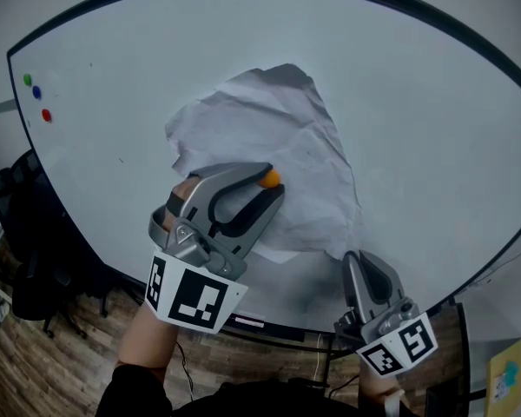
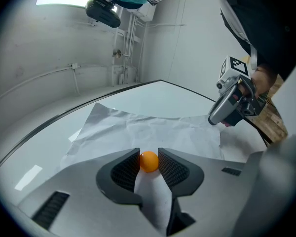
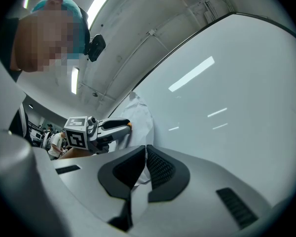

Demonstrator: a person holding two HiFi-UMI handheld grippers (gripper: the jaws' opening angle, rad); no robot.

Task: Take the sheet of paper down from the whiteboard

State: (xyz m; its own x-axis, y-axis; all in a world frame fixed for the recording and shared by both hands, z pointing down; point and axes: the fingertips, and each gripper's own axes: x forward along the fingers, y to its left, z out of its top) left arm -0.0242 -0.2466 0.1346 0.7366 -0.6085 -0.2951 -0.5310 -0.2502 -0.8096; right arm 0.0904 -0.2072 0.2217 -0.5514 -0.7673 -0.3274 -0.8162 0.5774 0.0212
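Sheet: the crumpled white sheet of paper lies against the large white whiteboard, about midway between its side edges. The sheet's top edge curls a little off the surface.
Fastener: 1 small orange round magnet sits on the lower left part of the sheet. No other pin shows on the sheet, so it is probably the only thing holding it up.
Left gripper: the left gripper has its jaws closed on the orange round magnet, 1 ribbed pad on each side of it.
Right gripper: the right gripper has its jaws closed at the sheet's lower right corner, with a fold of paper pinched between them.
Done: both holds look set, 1 on the magnet and 1 on the sheet.
Left: the magnet is not yet off and the sheet is still on the whiteboard. The magnet has to come away before the sheet can be taken down.
Elsewhere: 3 small spare magnets, green, blue and red, sit near the whiteboard's top left corner, well apart from the sheet.
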